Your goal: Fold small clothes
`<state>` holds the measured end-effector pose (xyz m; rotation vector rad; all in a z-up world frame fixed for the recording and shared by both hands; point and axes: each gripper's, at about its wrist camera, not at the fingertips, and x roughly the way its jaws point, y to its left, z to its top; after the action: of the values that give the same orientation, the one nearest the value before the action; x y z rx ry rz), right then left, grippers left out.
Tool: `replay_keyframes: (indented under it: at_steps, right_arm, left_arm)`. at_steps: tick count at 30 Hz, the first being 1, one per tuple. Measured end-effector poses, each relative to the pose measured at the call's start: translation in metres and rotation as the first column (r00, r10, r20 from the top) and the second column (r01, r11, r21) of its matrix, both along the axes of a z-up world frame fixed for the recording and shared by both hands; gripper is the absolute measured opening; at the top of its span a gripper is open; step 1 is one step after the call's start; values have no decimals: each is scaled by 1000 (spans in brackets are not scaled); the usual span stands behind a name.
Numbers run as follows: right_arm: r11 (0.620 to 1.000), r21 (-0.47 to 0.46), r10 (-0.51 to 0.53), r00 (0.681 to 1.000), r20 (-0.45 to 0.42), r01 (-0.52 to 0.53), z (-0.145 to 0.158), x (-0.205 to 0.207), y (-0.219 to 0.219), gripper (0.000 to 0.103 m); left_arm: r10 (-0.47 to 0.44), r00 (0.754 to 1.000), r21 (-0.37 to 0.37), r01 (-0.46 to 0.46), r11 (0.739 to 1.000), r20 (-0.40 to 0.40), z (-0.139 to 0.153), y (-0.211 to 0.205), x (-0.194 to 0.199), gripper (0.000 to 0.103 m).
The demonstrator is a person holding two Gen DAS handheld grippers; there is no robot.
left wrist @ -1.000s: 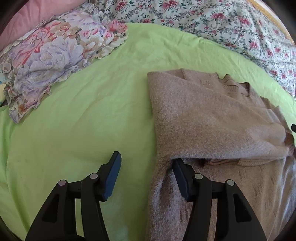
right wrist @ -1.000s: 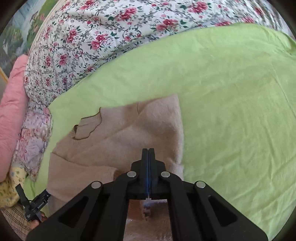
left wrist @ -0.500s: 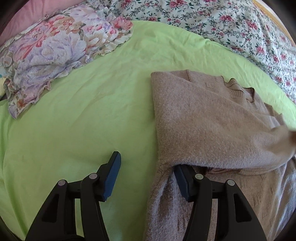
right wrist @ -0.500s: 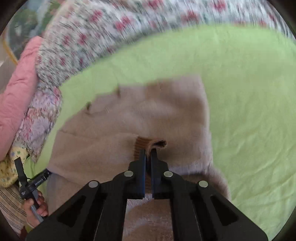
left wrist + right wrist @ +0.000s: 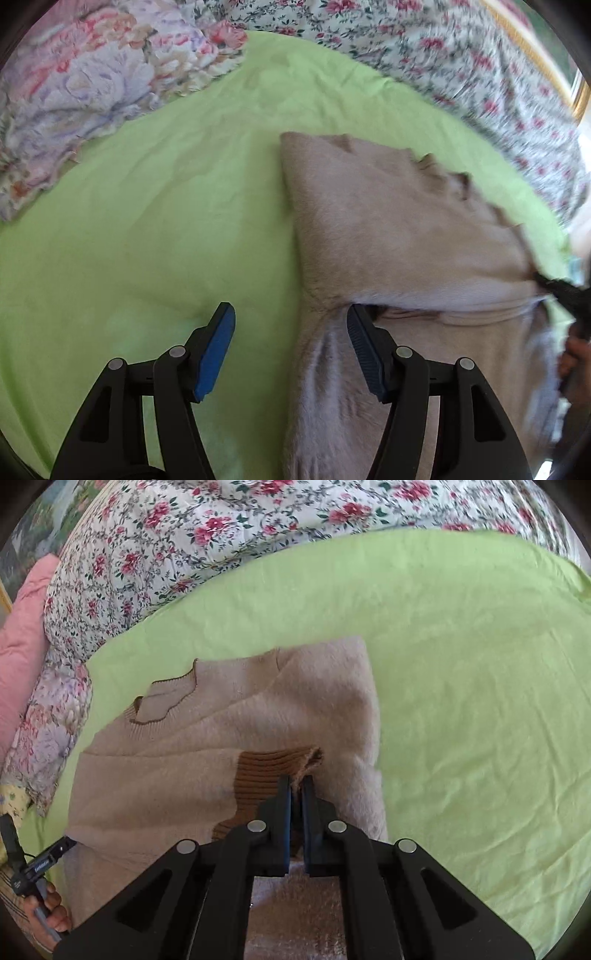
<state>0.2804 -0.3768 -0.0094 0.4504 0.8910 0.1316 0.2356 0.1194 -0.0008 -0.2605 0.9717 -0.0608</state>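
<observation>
While the beige sweater (image 5: 236, 746) is lying partly folded on the lime-green sheet (image 5: 461, 672), the right gripper (image 5: 296, 786) is pinching the brown ribbed cuff (image 5: 273, 766) of a sleeve between its nearly closed fingers, holding it over the sweater's body. The sleeve is lying folded across the chest, below the brown-edged neckline (image 5: 166, 701). In the left wrist view, the left gripper (image 5: 290, 332) is standing wide open and holding nothing: its left finger (image 5: 216, 347) is sitting over the bare sheet (image 5: 147, 229), while its right finger (image 5: 364, 350) is resting against the sweater (image 5: 388, 229), at the edge of the folded-over sleeve. A floral quilt (image 5: 207, 535) and a flowered pillow (image 5: 92, 85) are lying beyond the sheet.
</observation>
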Motion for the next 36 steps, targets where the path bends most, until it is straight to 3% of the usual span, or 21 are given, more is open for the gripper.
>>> replay_keyframes:
  at_steps: [2,3,5,8,11,12,14,15,18,20,23,27,30,36]
  right_arm:
    - [999,4,-31,999,14,31,6,-7,-4,18]
    - [999,7,-47,998,30,47,10,-12,-5,29]
    - [996,16,-86,993,86,85,21,-24,-6,42]
    - [998,44,-57,991,122,52,29,-33,5,43]
    - [999,38,29,992,120,-34,28,-35,26,43]
    - [998,29,56,992,114,-60,26,-34,33,43]
    - [995,22,94,991,97,-96,20,-28,44,43]
    - [994,22,105,991,86,-107,18,-24,48,43]
    - [993,-22,114,992,45,-113,10,-14,55,43]
    - [996,-67,63,998,-10,-64,-5,-3,48,42]
    - [999,43,17,1000,-1,-17,-9,-3,34,41]
    - [999,39,-8,999,37,6,13,-29,29,43]
    - [998,58,10,998,63,-13,26,-57,24,45]
    - [996,61,63,995,80,-68,34,-122,30,52]
  left_arm:
    - [16,1000,-79,-16,997,8,5,14,8,72]
    - [24,1000,-97,-24,995,5,5,18,12,76]
    - [33,999,-132,-35,991,-14,1,24,33,76]
    - [21,997,-171,-33,985,-76,-15,22,68,76]
    - [-6,998,-145,-2,989,-54,-14,9,89,74]
    - [-20,999,-137,14,990,-47,-14,4,94,57]
    - [-49,998,-120,44,992,-40,-17,-6,102,12]
    - [-38,999,-108,35,994,-33,-17,-9,102,10]
    - [-9,1000,-63,11,998,25,-10,-9,96,8]
    - [14,1000,-38,-13,999,21,-13,-7,93,8]
    - [38,999,-47,-37,998,20,-14,0,90,8]
    - [26,999,-34,-25,999,22,3,0,73,9]
    - [-13,999,-6,13,1000,36,18,-5,41,9]
    - [-91,996,-63,91,994,7,20,-10,-49,18]
